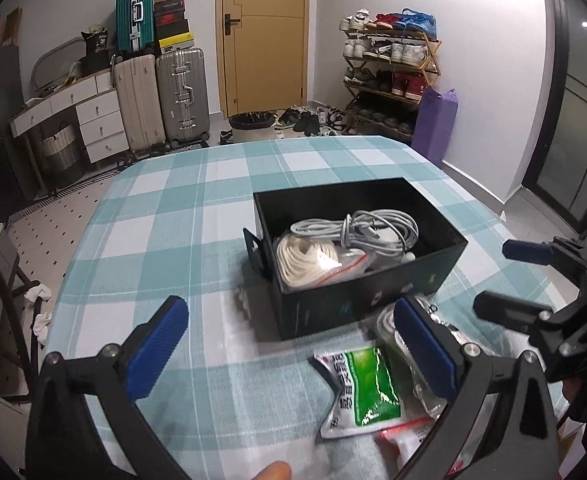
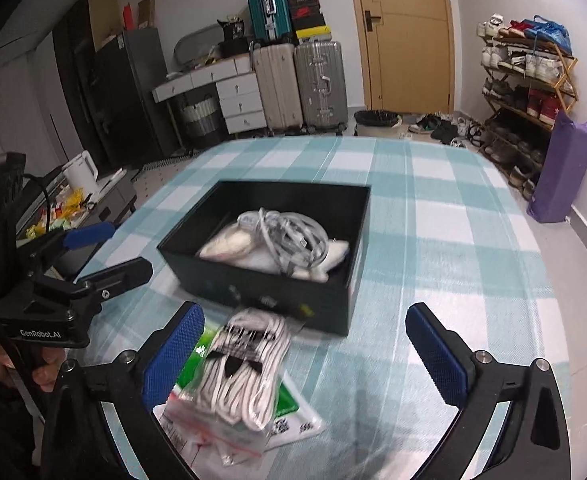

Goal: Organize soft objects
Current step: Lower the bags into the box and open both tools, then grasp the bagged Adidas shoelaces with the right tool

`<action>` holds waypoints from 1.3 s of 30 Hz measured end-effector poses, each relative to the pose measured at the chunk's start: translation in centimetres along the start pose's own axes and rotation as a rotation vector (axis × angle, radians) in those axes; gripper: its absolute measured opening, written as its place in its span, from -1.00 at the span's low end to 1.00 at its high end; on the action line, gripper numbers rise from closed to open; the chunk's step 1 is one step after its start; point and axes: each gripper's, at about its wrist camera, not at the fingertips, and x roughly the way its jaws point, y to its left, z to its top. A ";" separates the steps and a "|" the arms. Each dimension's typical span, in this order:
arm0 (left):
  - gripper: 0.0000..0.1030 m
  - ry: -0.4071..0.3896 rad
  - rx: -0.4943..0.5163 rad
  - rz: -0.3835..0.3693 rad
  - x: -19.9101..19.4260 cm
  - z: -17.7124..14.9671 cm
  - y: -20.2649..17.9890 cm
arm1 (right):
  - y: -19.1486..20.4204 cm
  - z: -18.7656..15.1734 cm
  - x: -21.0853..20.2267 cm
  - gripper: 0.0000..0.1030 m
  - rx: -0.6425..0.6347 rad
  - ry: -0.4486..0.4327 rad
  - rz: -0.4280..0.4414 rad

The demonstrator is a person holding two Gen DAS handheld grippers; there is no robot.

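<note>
Currently listed: clear zip bag of coiled white cord (image 2: 245, 364), lower centre of the right wrist view, lying on a green-and-white sachet (image 1: 363, 390), just before the open black cardboard box (image 2: 269, 292) on the teal-and-white checked tablecloth (image 2: 453, 240). Box already holds a grey cable bundle (image 1: 377, 228) and bagged white cord. Left gripper (image 1: 293, 348) and right gripper (image 2: 305, 356): jaws wide, empty. Step, judged: between placements. Next move calls for closing on the bag and lifting it over the box wall.
</note>
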 end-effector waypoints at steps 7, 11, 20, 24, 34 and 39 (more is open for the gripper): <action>1.00 0.016 0.019 0.022 0.1 -1.5 -0.4 | 1.2 -1.6 1.1 0.99 -0.024 0.053 0.023; 1.00 0.038 0.025 0.003 0.3 -2.2 -0.4 | 1.5 -2.2 1.6 0.99 -0.015 0.075 0.030; 1.00 0.067 0.030 0.019 0.8 -3.8 -0.1 | 2.3 -2.5 3.1 0.99 -0.033 0.126 0.038; 1.00 0.075 0.017 0.028 1.1 -4.3 0.3 | 3.0 -2.7 3.9 0.99 -0.047 0.151 0.027; 1.00 0.096 -0.033 0.009 1.5 -5.1 1.6 | 3.7 -2.9 5.1 0.99 -0.062 0.180 0.013; 1.00 0.104 -0.044 0.009 1.7 -5.2 1.8 | 3.9 -2.9 5.6 0.98 -0.076 0.191 -0.005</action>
